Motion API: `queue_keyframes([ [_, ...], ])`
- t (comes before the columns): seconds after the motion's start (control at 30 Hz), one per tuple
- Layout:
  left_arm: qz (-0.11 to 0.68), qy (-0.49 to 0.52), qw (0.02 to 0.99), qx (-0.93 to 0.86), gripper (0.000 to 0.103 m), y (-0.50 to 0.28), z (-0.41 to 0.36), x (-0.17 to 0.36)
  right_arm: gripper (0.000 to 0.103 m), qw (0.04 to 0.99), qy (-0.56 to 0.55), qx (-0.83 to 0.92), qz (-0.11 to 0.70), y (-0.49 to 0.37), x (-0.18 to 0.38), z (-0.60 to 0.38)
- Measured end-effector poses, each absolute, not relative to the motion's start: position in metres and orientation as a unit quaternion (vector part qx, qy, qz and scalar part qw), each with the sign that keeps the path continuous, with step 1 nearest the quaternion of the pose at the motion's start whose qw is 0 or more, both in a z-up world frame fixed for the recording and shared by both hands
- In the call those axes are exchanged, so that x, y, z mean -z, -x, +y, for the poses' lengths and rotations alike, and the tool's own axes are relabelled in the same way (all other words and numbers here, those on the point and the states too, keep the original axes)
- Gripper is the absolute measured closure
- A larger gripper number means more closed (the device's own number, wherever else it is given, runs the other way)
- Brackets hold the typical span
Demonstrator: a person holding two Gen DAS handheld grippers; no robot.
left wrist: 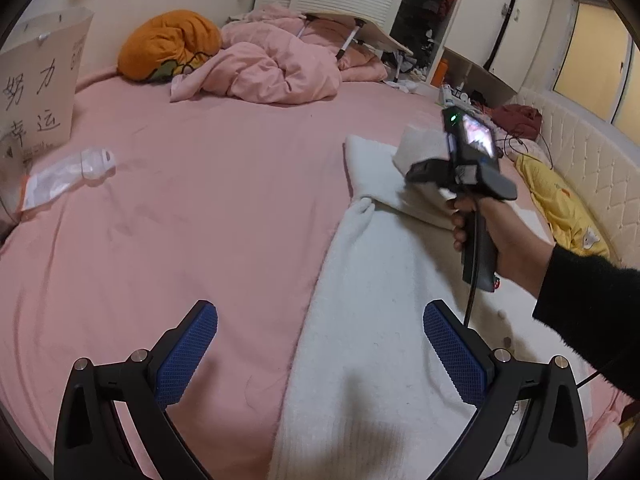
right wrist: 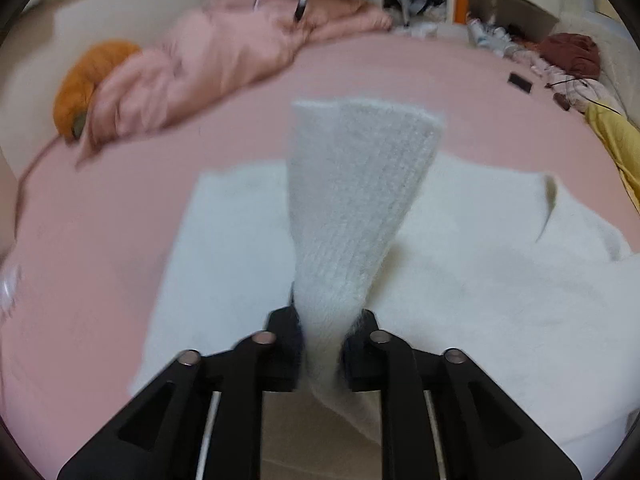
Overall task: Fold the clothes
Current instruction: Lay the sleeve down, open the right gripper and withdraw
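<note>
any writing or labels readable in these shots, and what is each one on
"努力" on the white paper bag, upper line, handwritten.
"幸运" on the same bag, lower line.
Small print along the bag's right side: too small to read.
Plastic package on the bed: print too blurred to read.
Right wrist view: no legible text.

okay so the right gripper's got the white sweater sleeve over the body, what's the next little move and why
Probably lower the sleeve onto the white sweater body and let go. It stands up between the right gripper jaws over the garment, not yet flat. The left gripper is open and empty near the hem, free to steady it.
</note>
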State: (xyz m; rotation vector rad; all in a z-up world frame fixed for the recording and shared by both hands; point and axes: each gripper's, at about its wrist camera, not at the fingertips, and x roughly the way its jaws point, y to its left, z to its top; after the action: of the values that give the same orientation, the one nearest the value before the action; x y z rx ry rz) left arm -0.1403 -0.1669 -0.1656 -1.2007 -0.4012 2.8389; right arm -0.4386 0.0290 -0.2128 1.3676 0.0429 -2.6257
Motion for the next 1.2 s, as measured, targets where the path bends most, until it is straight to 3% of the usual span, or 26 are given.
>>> queue_keyframes([
  [0.03,-0.13,0.385,0.017,-0.914,0.0,0.14,-0.167,0.166,0.031,0.105,-0.455,0.884,0.017,0.434,0.213,0.027],
  [0.07,-0.13,0.384,0.018,-0.914,0.0,0.14,-0.167,0.165,0.009,0.122,-0.442,0.888,0.022,0.427,0.21,0.023],
  [0.1,-0.129,0.383,0.018,-0.915,0.0,0.14,-0.166,0.165,0.0,0.141,-0.427,0.893,0.025,0.42,0.205,0.019],
  [0.2,-0.126,0.38,0.017,-0.916,0.0,0.144,-0.165,0.162,0.0,0.234,-0.362,0.902,0.033,0.389,0.185,0.004],
  [0.3,-0.121,0.372,0.022,-0.92,0.0,0.155,-0.161,0.154,0.0,0.249,-0.33,0.91,0.005,0.37,0.171,0.016],
  [0.4,-0.107,0.352,0.047,-0.929,0.0,0.187,-0.143,0.136,0.0,0.184,-0.332,0.925,-0.026,0.372,0.167,0.065],
  [0.57,-0.085,0.317,0.143,-0.934,0.0,0.287,-0.075,0.114,0.0,0.0,-0.367,0.93,-0.033,0.396,0.179,0.202],
  [0.67,-0.079,0.33,0.177,-0.924,0.0,0.364,-0.024,0.123,0.0,-0.029,-0.405,0.911,-0.076,0.409,0.19,0.262],
  [0.9,-0.053,0.464,0.089,-0.88,0.002,0.474,0.005,0.243,0.0,-0.074,-0.454,0.887,-0.036,0.411,0.237,0.328],
  [1.07,-0.011,0.401,0.058,-0.914,0.001,0.451,0.007,0.215,0.0,-0.111,-0.398,0.908,-0.069,0.403,0.209,0.345],
  [1.2,-0.002,0.417,0.033,-0.908,0.001,0.457,-0.013,0.229,0.0,-0.017,-0.383,0.922,-0.047,0.412,0.202,0.317],
])
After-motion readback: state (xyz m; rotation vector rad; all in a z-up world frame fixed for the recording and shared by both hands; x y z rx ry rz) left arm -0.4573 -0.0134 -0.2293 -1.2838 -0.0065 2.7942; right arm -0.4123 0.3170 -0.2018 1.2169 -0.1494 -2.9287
